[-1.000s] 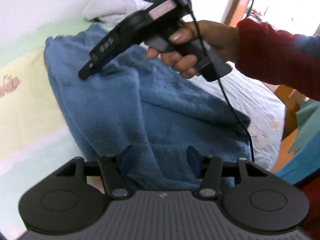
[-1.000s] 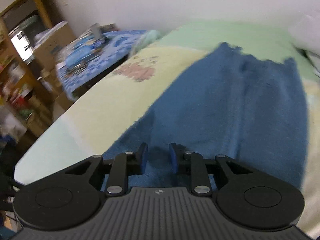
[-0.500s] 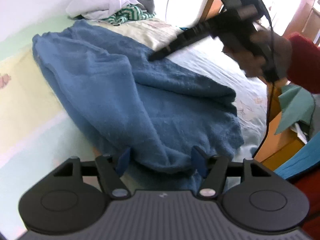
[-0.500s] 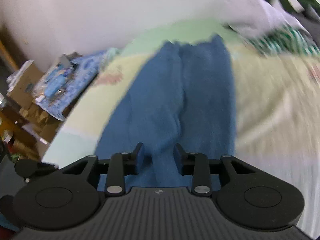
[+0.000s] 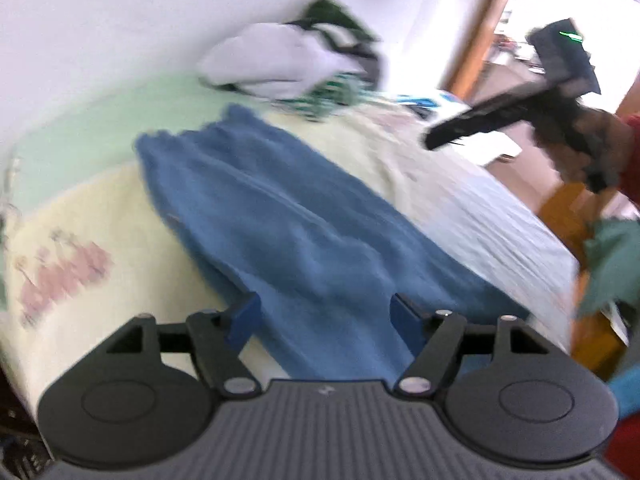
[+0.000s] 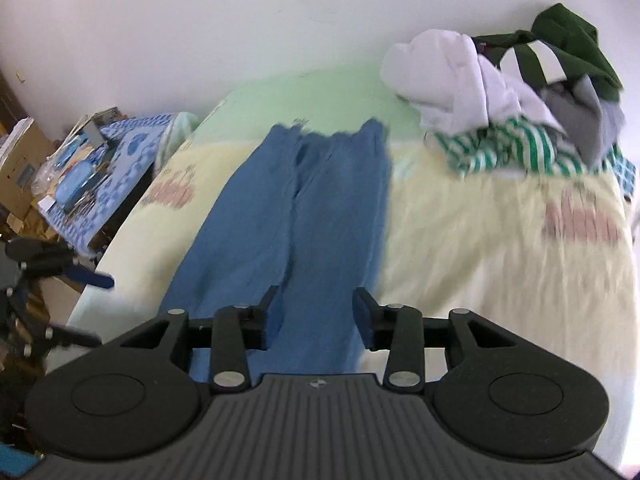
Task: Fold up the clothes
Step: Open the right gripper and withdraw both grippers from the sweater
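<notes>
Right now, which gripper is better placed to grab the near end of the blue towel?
Left, probably. The left gripper is open low over the blue towel; the right gripper is raised above the bed.

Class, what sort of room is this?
Probably a bedroom at home: a bed with a patterned sheet, a blue towel spread on it, and a heap of clothes by the wall.

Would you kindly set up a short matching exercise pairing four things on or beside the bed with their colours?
Things:
1. towel
2. bedsheet
3. striped garment
4. bundle at the top of the pile

Colours:
A. green and white
B. white
C. blue
D. pale yellow and green

Pairs: 1-C, 2-D, 3-A, 4-B
</notes>
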Demonstrator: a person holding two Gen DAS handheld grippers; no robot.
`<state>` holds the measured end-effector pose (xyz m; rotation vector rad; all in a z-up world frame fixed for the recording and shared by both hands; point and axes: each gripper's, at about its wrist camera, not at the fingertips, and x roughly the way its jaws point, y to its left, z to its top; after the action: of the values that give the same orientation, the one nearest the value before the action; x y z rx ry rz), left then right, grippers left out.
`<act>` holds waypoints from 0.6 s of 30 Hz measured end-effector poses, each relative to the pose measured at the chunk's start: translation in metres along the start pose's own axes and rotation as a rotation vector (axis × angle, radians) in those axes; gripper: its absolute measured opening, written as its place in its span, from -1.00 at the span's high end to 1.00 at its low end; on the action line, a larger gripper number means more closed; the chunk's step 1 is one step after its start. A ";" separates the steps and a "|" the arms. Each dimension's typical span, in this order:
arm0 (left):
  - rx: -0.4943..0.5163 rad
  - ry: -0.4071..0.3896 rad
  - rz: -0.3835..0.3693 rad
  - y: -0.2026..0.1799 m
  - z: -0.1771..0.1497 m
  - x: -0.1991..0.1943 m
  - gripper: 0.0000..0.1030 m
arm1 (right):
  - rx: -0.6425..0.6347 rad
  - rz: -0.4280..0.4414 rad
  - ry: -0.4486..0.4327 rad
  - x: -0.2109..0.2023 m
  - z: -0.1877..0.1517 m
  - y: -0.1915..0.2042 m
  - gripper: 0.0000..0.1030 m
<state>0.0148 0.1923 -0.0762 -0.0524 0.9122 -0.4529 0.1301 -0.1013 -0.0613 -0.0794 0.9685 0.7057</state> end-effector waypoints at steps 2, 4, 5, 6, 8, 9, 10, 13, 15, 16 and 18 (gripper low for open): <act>-0.036 0.017 0.055 0.018 0.021 0.020 -0.42 | 0.000 0.004 0.023 0.018 0.019 -0.012 0.08; -0.070 0.027 0.108 0.034 0.039 0.040 -0.41 | 0.008 0.007 0.044 0.043 0.035 -0.026 0.02; -0.086 0.031 0.130 0.042 0.046 0.050 -0.40 | 0.013 0.009 0.049 0.057 0.041 -0.034 0.03; -0.099 0.034 0.142 0.048 0.050 0.058 -0.40 | 0.024 0.016 0.049 0.068 0.045 -0.039 0.03; -0.126 0.039 0.166 0.059 0.058 0.076 -0.40 | 0.042 0.049 0.056 0.089 0.054 -0.051 0.03; -0.137 0.041 0.179 0.065 0.062 0.084 -0.40 | 0.045 0.055 0.057 0.100 0.059 -0.056 0.03; -0.142 0.039 0.192 0.070 0.064 0.090 -0.40 | 0.038 0.060 0.053 0.108 0.062 -0.059 0.03; -0.155 0.034 0.230 0.086 0.070 0.107 -0.41 | 0.014 0.080 0.042 0.132 0.072 -0.069 0.03; -0.177 0.030 0.239 0.099 0.075 0.116 -0.41 | 0.011 0.101 0.036 0.143 0.077 -0.074 0.03; -0.189 0.028 0.238 0.104 0.077 0.119 -0.41 | 0.009 0.115 0.031 0.147 0.079 -0.076 0.03; -0.197 0.024 0.232 0.112 0.081 0.125 -0.41 | 0.004 0.135 0.024 0.155 0.082 -0.078 0.02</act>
<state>0.1826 0.2318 -0.1460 -0.1196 0.9711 -0.1476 0.2914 -0.0522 -0.1522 -0.0193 1.0049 0.8288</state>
